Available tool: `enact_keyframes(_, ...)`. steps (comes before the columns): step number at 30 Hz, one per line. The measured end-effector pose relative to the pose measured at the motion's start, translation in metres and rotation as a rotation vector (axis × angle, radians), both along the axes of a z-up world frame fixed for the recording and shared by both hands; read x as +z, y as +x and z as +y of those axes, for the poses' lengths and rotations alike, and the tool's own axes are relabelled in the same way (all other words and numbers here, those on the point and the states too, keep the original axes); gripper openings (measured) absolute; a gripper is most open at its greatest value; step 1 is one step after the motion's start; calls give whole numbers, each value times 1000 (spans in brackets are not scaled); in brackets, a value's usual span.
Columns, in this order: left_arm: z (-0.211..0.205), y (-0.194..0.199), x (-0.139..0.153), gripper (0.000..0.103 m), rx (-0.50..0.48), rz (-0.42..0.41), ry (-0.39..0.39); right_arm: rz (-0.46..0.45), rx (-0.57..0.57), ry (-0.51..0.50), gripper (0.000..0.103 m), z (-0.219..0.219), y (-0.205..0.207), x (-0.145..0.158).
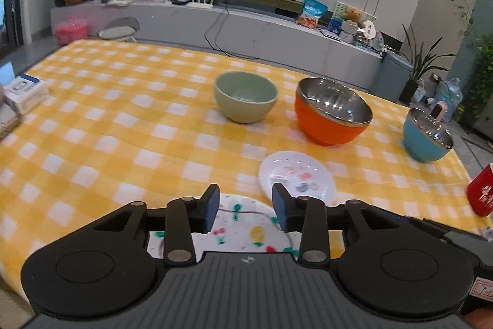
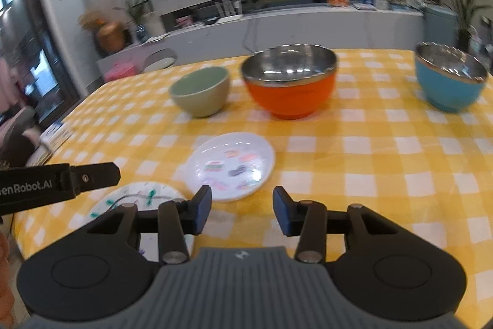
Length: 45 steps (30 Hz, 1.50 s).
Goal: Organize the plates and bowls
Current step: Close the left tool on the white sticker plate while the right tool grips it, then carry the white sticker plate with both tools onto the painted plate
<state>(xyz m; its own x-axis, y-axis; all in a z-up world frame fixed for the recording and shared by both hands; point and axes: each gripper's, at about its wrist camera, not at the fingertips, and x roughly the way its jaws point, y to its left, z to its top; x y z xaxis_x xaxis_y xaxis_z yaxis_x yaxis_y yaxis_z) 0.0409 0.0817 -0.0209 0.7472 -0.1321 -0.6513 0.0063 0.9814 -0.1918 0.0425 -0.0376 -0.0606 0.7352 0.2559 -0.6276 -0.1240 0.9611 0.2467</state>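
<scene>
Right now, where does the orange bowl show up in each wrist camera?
Left wrist view: the orange bowl sits right of center, between the green bowl and the blue bowl.
Right wrist view: the orange bowl sits at center, in the upper half.
Shared landmark: the white plate lies just in front of it.

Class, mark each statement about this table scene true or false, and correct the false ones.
1. Three bowls stand on the checked cloth: green bowl, orange bowl, blue bowl. True.
2. The orange bowl is stacked inside the green one. False: they stand apart, side by side.
3. The left gripper hovers over the near patterned plate. True.
4. The right gripper clamps the far white plate. False: it is open and empty.
</scene>
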Motion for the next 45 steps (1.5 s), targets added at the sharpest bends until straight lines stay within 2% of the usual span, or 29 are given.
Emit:
enact_keyframes(10,-5,31,-12,48,7,29,-28,38,-114,37,47,-22,29,-7)
enact_keyframes(16,-10,45,-19,48,1,32,-39,83,-152,109,46,-32,42,-18)
enact_keyframes(21,-11,56,-27,48,-14,44,-49,79,-167,141,46,-34,50,-21)
enact_keyframes(29,-10,69,-42,48,-22,94,-62,89,-132,139,37,-27,55,-28)
enact_keyframes(35,-11,76,-50,34,-33,125,-73,88,-114,135,27,-22,61,-33)
enact_keyframes(39,-15,78,-52,16,-36,131,-55,81,-93,125,19,-19,61,-34)
enact_keyframes(41,-17,78,-53,10,-41,129,-51,81,-82,120,9,-18,61,-34)
enact_keyframes(42,-17,78,-53,5,-47,128,-55,82,-78,119,8,-17,61,-35)
enact_keyframes(45,-20,78,-52,5,-46,125,-48,77,-69,114,6,-15,60,-36)
